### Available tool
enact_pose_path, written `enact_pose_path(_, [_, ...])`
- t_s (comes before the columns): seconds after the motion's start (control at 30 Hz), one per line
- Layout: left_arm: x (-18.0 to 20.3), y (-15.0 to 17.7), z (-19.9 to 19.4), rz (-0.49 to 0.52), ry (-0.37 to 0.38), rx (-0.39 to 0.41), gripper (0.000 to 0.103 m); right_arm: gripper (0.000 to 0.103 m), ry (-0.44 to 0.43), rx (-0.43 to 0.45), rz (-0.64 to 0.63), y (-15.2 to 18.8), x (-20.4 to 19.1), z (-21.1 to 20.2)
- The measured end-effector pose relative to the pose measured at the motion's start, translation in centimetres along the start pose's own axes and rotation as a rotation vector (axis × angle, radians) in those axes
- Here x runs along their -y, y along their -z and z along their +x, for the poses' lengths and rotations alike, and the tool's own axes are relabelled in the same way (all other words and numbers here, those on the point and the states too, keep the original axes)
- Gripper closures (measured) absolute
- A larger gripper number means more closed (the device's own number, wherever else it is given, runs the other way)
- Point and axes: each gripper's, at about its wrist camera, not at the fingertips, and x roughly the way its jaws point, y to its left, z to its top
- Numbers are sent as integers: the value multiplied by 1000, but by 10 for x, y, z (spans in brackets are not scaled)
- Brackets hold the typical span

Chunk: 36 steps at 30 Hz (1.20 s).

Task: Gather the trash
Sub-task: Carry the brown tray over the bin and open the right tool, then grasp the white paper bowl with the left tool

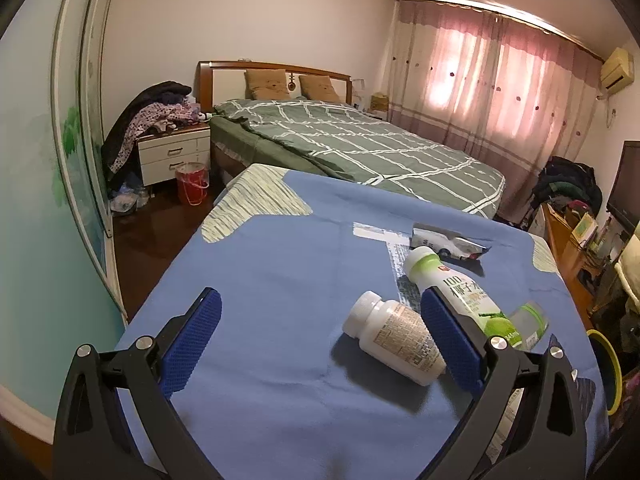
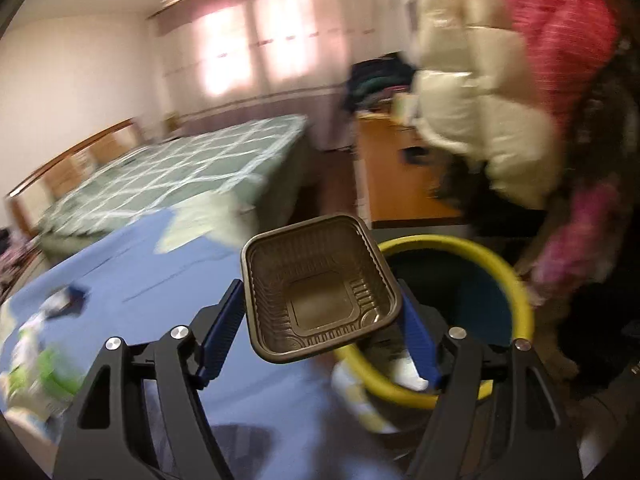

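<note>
Right gripper point(image 2: 320, 320) has its fingers clamped on our brown plastic tray point(image 2: 320, 288), hanging off the bench's point(image 1: 260, 264) edge by the yellow-rimmed bin point(image 2: 516, 284). Left gripper point(image 1: 320, 340) fingers are apart, white pill bottle point(image 1: 394, 342) lying between them.

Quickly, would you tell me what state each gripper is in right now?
Left gripper: open, holding nothing, above the blue cloth.
Right gripper: closed on the brown plastic tray, beside the yellow-rimmed bin.

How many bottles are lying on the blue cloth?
2. The white pill bottle lies nearest, by the left gripper's right finger; the coconut drink bottle lies just behind it. Others may be hidden.
</note>
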Motion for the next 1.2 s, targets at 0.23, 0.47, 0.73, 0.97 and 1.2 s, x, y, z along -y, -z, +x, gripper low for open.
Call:
enact_pose_path(0.23, [7, 2, -3, 21, 24, 7, 5, 31, 136, -47, 107, -3, 35, 25])
enact_pose_path(0.47, [15, 2, -12, 53, 79, 36, 5, 10, 153, -78, 126, 1, 40, 30])
enact_pose_path(0.73, [45, 9, -33, 180, 278, 57, 5, 8, 152, -72, 99, 1, 32, 28])
enact_pose_path(0.97, [92, 32, -50, 403, 363, 64, 5, 7, 143, -67, 91, 1, 30, 27])
enact_pose_path(1.2, [100, 36, -37, 438, 312, 9, 5, 7, 129, -77, 91, 2, 29, 28])
